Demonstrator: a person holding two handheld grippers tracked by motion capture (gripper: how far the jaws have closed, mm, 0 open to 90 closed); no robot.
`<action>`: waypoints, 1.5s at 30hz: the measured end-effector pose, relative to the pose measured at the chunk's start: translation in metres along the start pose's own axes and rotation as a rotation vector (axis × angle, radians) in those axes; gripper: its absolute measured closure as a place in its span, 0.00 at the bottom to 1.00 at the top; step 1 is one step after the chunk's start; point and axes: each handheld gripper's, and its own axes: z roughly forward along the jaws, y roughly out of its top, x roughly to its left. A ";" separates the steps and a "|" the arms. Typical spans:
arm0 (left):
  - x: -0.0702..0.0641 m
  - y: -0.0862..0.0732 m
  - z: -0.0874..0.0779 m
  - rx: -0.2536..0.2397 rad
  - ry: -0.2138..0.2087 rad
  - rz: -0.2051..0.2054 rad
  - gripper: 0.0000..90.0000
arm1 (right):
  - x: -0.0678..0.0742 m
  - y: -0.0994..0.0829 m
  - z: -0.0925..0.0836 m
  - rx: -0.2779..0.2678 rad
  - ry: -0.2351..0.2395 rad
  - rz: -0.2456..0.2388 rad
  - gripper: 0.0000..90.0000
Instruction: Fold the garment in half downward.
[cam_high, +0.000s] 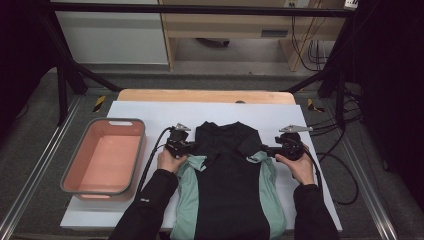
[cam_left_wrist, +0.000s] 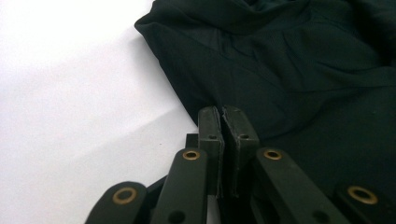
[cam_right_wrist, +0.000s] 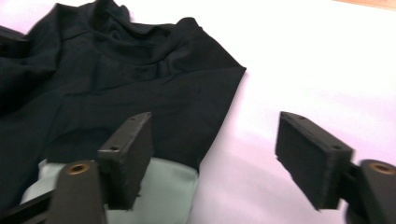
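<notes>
A lab rig: black frame (cam_high: 65, 75), trailing cables (cam_high: 345, 150), white-covered table (cam_high: 150, 112).

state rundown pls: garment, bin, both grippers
shirt: flat on the white sheet, sleeves folded in
pink bin: upright, nothing inside
left gripper: shut at the shirt's edge
right gripper: open, over the folded sleeve's edge

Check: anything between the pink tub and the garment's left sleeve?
Just the left hand-held gripper and its cable over bare white board, per the high view; tub, garment.
</notes>
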 end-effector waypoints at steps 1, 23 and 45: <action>0.000 0.000 0.000 -0.001 -0.002 -0.001 0.95 | -0.002 0.002 0.004 0.006 0.002 0.005 0.34; 0.001 0.000 0.000 -0.001 -0.012 -0.009 0.95 | -0.005 0.005 0.054 0.103 0.035 -0.003 0.65; 0.004 0.012 -0.021 -0.094 -0.014 -0.006 0.97 | 0.004 0.018 0.039 0.078 0.056 -0.004 0.97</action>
